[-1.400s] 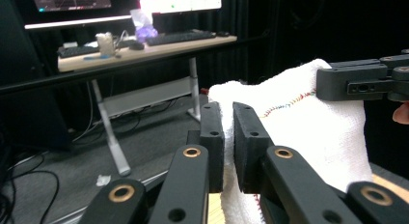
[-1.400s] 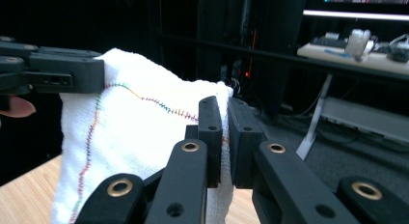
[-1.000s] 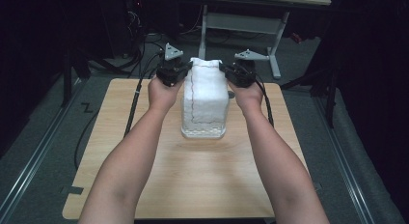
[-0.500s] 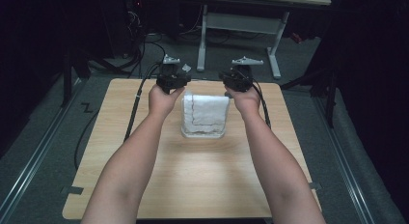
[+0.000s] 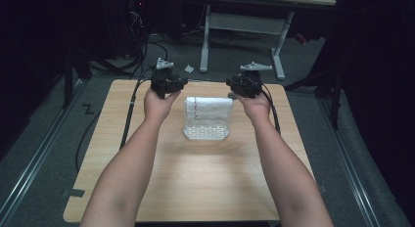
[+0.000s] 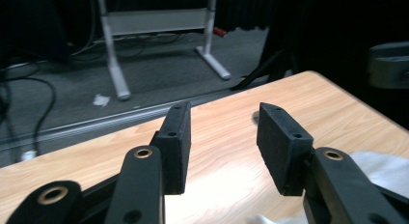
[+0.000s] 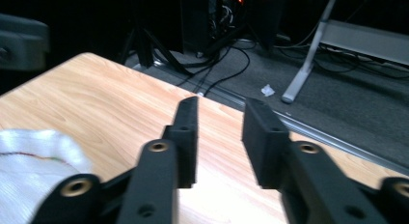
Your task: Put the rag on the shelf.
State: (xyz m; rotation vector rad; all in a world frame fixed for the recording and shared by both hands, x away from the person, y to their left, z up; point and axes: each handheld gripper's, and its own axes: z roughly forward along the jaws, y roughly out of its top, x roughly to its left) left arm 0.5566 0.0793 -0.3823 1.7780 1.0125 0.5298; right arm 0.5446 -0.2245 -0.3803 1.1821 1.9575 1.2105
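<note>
High view: wooden table (image 5: 195,188) on grey carpet, dark room; both tongs (image 5: 169,82) (image 5: 247,82) released.

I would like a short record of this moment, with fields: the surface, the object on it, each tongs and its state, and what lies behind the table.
surface: wooden table
object: white cloth, folded, lying flat near the far middle of the table
left tongs: open, nothing between the jaws, at the cloth's far left corner
right tongs: open, nothing between the jaws, at the cloth's far right corner
behind: grey floor, cables, white desk legs, a paper scrap
</note>
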